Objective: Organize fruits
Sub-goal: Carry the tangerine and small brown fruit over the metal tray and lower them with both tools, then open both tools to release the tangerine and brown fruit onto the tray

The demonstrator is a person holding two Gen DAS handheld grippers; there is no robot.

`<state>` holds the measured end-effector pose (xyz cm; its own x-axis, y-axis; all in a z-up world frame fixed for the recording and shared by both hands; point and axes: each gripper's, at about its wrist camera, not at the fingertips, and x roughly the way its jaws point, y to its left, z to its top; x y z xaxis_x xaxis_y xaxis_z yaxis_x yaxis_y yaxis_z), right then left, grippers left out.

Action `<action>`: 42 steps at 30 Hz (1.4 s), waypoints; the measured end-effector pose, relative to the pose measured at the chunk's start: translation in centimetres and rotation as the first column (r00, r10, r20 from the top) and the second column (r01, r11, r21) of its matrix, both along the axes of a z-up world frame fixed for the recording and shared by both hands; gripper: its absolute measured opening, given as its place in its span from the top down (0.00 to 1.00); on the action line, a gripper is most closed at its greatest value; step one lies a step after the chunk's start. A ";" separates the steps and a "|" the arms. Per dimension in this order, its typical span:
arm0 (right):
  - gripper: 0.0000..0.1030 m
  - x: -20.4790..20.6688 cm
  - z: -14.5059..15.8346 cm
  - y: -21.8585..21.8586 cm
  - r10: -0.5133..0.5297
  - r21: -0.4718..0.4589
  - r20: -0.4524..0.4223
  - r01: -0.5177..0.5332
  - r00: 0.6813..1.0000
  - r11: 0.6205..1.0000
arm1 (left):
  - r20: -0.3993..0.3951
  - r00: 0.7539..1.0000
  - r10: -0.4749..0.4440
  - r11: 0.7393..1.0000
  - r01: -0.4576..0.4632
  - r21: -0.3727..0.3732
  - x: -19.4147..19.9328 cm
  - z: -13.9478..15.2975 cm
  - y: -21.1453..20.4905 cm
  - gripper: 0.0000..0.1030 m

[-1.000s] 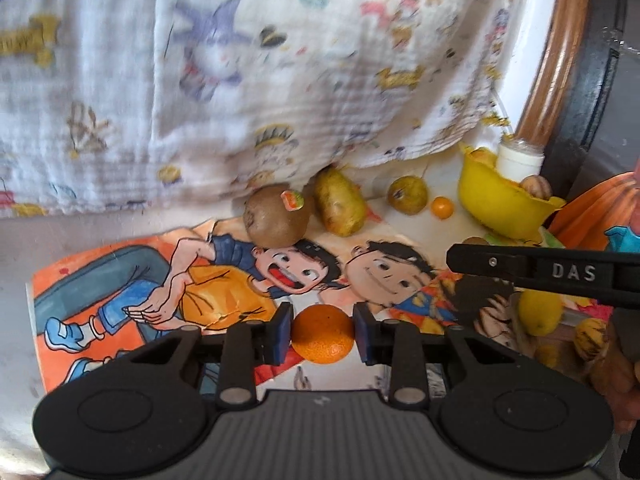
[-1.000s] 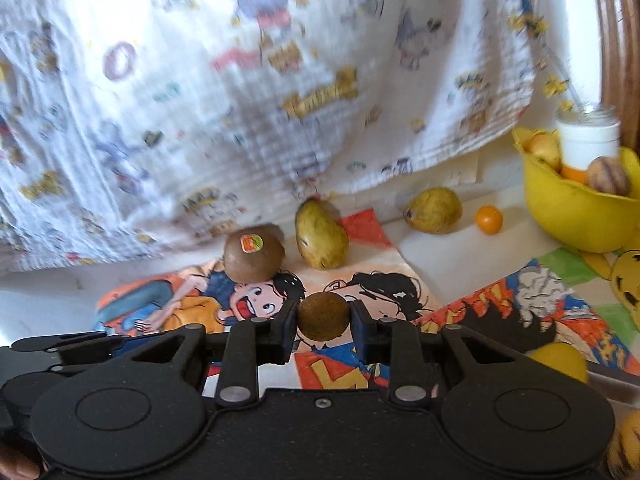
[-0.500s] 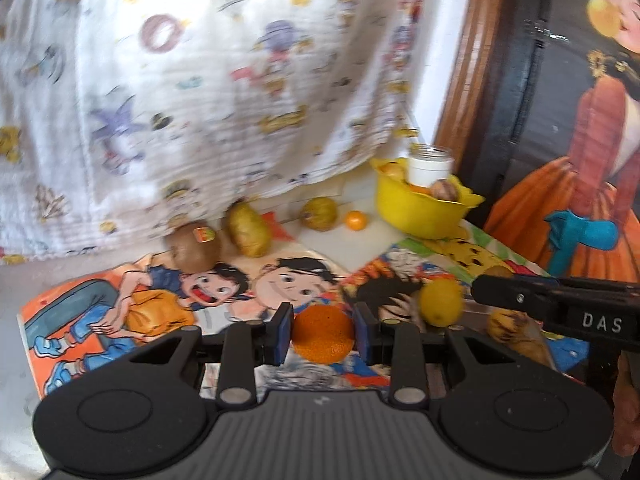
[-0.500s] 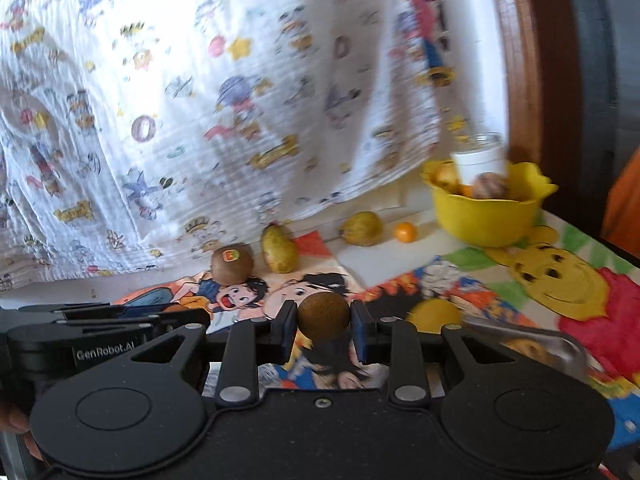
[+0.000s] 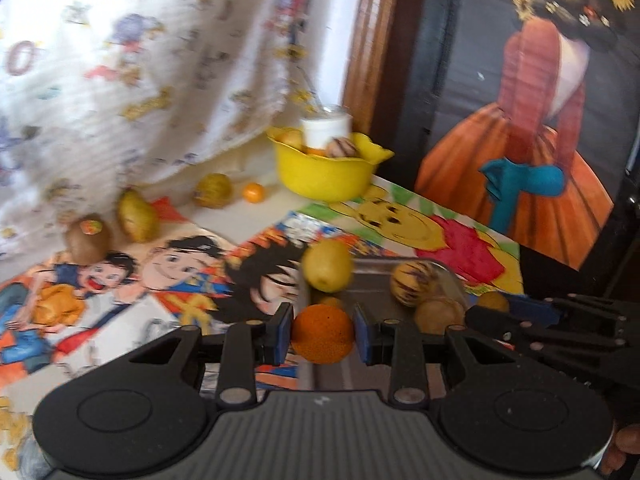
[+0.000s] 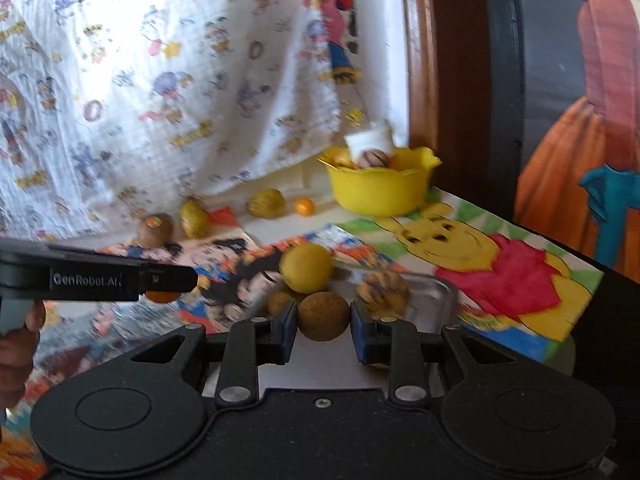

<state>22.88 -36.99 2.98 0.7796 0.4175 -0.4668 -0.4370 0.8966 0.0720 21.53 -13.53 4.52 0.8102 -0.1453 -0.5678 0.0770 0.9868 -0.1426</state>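
Observation:
My left gripper (image 5: 322, 334) is shut on an orange (image 5: 322, 336) and holds it above the near left edge of a clear glass tray (image 5: 448, 276). My right gripper (image 6: 323, 322) is shut on a small brown fruit (image 6: 323, 316) and holds it over the same tray (image 6: 440, 292). The tray holds a yellow lemon (image 5: 327, 265), a striped yellow fruit (image 5: 414, 283) and other small fruits. The right gripper's body shows at the right of the left wrist view (image 5: 560, 328).
A yellow bowl (image 5: 324, 178) with fruit and a white cup stands at the back. A kiwi (image 5: 88, 236), two pears (image 5: 136, 220) and a small orange fruit (image 5: 254, 193) lie by the hanging cloth. Cartoon mats cover the table. A dark panel stands to the right.
Both grippers have swung right and back from the kiwi and pear side, carrying their fruits, and now hang over the glass tray. Both stayed shut.

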 end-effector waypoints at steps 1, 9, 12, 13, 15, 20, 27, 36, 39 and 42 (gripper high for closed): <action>0.70 0.1 -0.5 -0.4 -0.008 -0.003 -0.005 0.008 1.000 1.000 | 0.000 1.000 -0.023 1.000 0.023 0.004 0.3 -0.4 -0.6 0.66; 0.70 1.2 -4.2 -1.5 -0.029 -0.031 -0.038 0.028 0.999 0.999 | -0.048 0.988 -0.147 0.989 0.148 0.027 3.3 -4.1 -3.2 0.66; 0.70 1.5 -5.1 -1.2 -0.021 -0.050 -0.043 0.019 0.999 0.999 | -0.074 0.988 -0.138 0.989 0.142 0.049 4.3 -5.1 -3.3 0.66; 0.70 1.6 -5.3 -1.0 -0.018 -0.059 -0.041 0.016 0.999 0.998 | -0.080 0.987 -0.137 0.988 0.141 0.055 4.6 -5.3 -3.3 0.66; 0.70 1.6 -5.7 -0.8 -0.013 -0.073 -0.037 0.010 0.999 0.997 | -0.092 0.987 -0.134 0.988 0.140 0.064 4.9 -5.8 -3.3 0.65; 0.70 2.2 -6.4 -0.5 -0.009 -0.087 -0.046 0.005 0.999 0.996 | -0.107 0.986 -0.127 0.988 0.136 0.077 5.6 -6.7 -3.1 0.65; 0.70 2.5 -7.1 -0.3 -0.015 -0.095 -0.054 0.010 0.998 0.995 | -0.111 0.984 -0.137 0.985 0.147 0.090 6.0 -7.3 -3.1 0.65; 0.70 2.5 -7.1 -0.2 -0.019 -0.109 -0.044 0.014 0.999 0.994 | -0.117 0.984 -0.136 0.985 0.147 0.087 6.0 -7.6 -3.1 0.65; 0.69 2.4 -7.2 -0.3 -0.024 -0.114 -0.037 0.020 0.999 0.993 | -0.120 0.983 -0.137 0.986 0.147 0.084 6.0 -7.6 -3.0 0.65; 0.67 2.3 -7.2 -0.4 -0.025 -0.113 -0.036 0.021 0.999 0.993 | -0.114 0.985 -0.132 0.987 0.141 0.077 5.9 -7.3 -2.8 0.61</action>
